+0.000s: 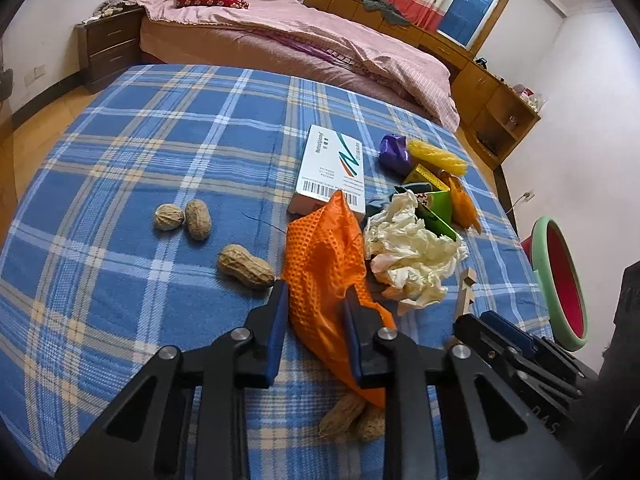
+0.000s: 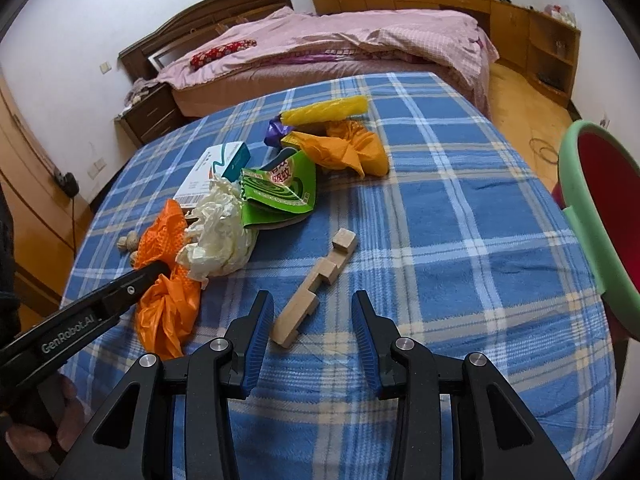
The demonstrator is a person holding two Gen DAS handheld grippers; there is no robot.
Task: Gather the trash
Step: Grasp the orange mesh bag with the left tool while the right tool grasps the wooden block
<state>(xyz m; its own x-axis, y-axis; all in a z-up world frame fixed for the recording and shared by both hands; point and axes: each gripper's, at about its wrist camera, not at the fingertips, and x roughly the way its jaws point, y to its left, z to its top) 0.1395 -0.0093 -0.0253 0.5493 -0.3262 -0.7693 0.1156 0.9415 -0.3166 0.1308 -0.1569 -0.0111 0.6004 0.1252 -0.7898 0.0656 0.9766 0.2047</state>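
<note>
Straddling the crumpled orange plastic bag, the left gripper has its blue-padded jaws set either side of it on the blue plaid cloth, narrowed onto the plastic, though a firm pinch cannot be confirmed. The right gripper stands open and empty, the notched pale wooden block lying directly ahead, its long axis running away between the jaws. The red basin with a green rim waits off to the right, nearer the right hand.

Both wrist views close, angled down over plaid table; shared: orange bag.
</note>
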